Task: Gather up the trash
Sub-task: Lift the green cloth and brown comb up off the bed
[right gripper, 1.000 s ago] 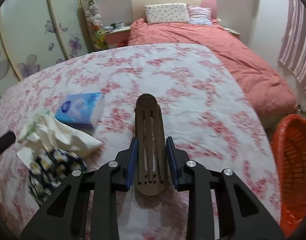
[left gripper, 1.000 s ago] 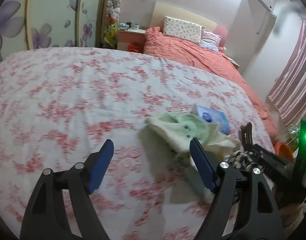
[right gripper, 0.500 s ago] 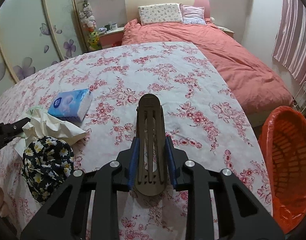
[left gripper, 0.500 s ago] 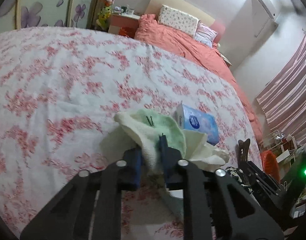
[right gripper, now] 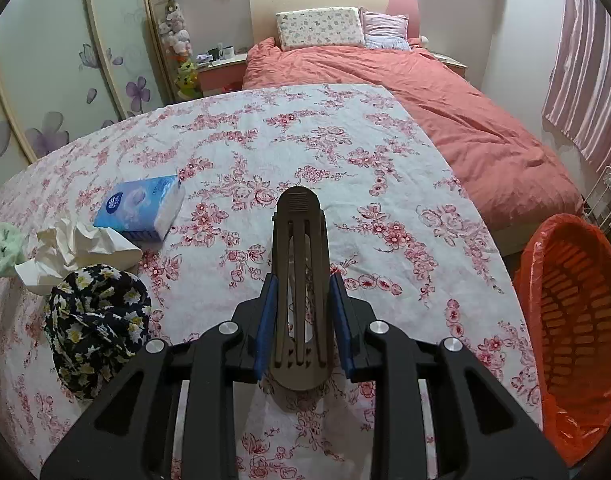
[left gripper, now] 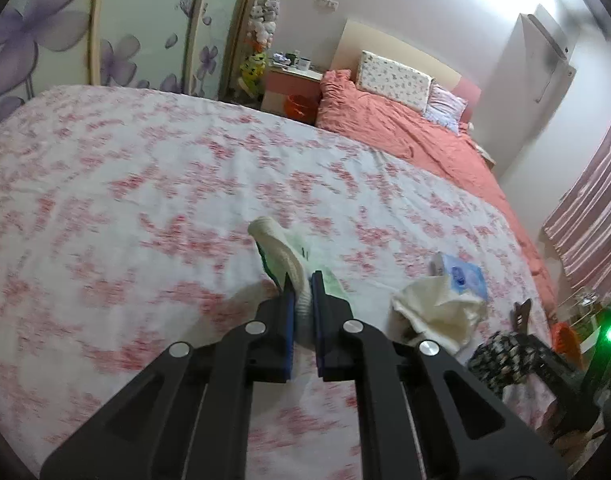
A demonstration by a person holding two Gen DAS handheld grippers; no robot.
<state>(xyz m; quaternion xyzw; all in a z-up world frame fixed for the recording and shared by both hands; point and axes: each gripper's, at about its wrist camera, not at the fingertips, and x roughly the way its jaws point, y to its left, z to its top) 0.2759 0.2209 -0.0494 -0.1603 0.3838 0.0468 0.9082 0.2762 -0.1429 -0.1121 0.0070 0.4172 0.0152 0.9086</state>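
Pink-flowered cotton everywhere, that's the bedspread (right gripper: 345,128) we're working over. On the far left we've got our left gripper (left gripper: 301,280), tongs squeezed together on a mint-green and cream sock (left gripper: 283,252). The sock sticks up and forward past the blue pads, lifted a bit off the sheet as far as we can tell, though the left view is pretty blurry. In the right view just a scrap of that green fabric shows at the left edge.

Moving right from those tongs, there's a crumpled cream tissue wad (right gripper: 81,246) lying on the bedspread, and just beyond it a blue pack of tissues (right gripper: 141,208) lying flat. Nearer to us than the wad, touching it, sits a bunched-up black cloth with daisy print (right gripper: 97,316). All three are left of the right tongs and well clear of them.

In the middle we have our right gripper (right gripper: 301,308), its blue pads clamped on both sides of a brown plastic hair clip (right gripper: 301,264). The clip points forward out of the jaws, rounded tip away from us, hanging above the sheet.

Right of those tongs, off the edge of the bed, is the orange bin (right gripper: 577,320) with an orange liner bag in it. From what we can see inside, it's just the basket weave. Further back beyond everything, a salmon duvet (right gripper: 445,96) covers the other bed.
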